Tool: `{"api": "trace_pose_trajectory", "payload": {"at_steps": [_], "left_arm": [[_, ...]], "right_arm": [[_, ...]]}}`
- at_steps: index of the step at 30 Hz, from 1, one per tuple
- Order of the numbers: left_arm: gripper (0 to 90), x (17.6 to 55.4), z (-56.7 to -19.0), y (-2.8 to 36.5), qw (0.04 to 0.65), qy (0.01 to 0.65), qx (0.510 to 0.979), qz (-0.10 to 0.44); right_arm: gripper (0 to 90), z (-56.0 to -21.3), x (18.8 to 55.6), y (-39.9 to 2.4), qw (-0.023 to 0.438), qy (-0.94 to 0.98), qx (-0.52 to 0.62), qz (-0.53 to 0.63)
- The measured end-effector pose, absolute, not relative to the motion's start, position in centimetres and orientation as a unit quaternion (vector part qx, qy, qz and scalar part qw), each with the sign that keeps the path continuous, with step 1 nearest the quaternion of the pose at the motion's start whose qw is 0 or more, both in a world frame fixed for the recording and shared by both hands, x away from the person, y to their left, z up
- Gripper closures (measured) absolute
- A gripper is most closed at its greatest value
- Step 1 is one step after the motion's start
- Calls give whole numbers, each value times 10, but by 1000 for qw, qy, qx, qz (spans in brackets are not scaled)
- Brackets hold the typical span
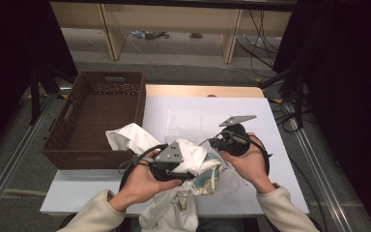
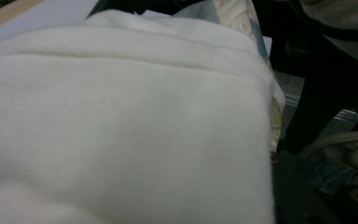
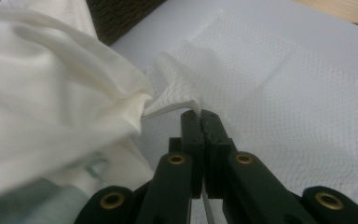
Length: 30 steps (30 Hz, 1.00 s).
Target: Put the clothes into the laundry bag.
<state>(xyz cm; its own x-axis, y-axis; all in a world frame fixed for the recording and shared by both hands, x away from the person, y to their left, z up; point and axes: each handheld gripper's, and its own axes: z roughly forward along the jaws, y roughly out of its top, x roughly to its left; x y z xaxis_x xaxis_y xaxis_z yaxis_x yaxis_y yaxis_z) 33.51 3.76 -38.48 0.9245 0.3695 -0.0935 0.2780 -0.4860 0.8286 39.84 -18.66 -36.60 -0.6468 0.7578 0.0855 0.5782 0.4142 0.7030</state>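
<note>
A white garment (image 1: 194, 153) with a teal print is bunched in front of me, partly hanging off the table's near edge. My left gripper (image 1: 189, 171) is buried in it and appears shut on the bunch; its jaws are hidden. Up close the garment (image 2: 121, 130) covers the left gripper view. A white mesh cloth (image 1: 193, 121) lies flat on the table. My right gripper (image 3: 199, 115) is shut on a lifted corner of that mesh cloth (image 3: 270, 88), beside the garment (image 3: 51, 93). From above, the right gripper (image 1: 213, 142) sits just right of the bunch.
A brown wicker basket (image 1: 92, 158) stands at the table's left, and a fold of the garment leans against its near right corner. Its weave (image 3: 116, 16) appears behind the garment. The white table (image 1: 270, 159) has bare room at the right. Cables lie on the floor beyond.
</note>
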Motion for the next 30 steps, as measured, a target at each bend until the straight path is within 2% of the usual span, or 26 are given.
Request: {"api": "trace_pose_trajectory", "payload": {"at_steps": [6,8,9,14,15,18,19,21,24,30], "left_arm": [[720,348,-396,18,444,176,875,79],[717,354,-402,10,437,179,879,69],[716,356,-407,5,434,185,879,74],[702,373,-428,-7,395,184,894,102],[696,376,-434,-10,396,187,895,87],[658,381,-444,-13,386,189,899,83],[643,382,-446,-14,390,193,897,82],[571,381,-445,-13,401,200,891,73],[388,379,-438,-5,410,208,885,80],[275,361,-409,26,447,221,863,81]], "right_arm": [[900,-365,394,-182,130,841,383,360],[900,-364,392,-180,123,840,382,364],[900,-364,392,-180,136,842,375,364],[900,-364,392,-181,135,837,385,365],[900,-365,393,-181,139,839,381,363],[900,-368,393,-179,127,839,386,363],[900,-370,393,-179,136,838,381,365],[900,-369,393,-178,131,842,384,356],[900,-369,393,-179,127,840,391,355],[900,-369,394,-181,130,838,398,351]]}}
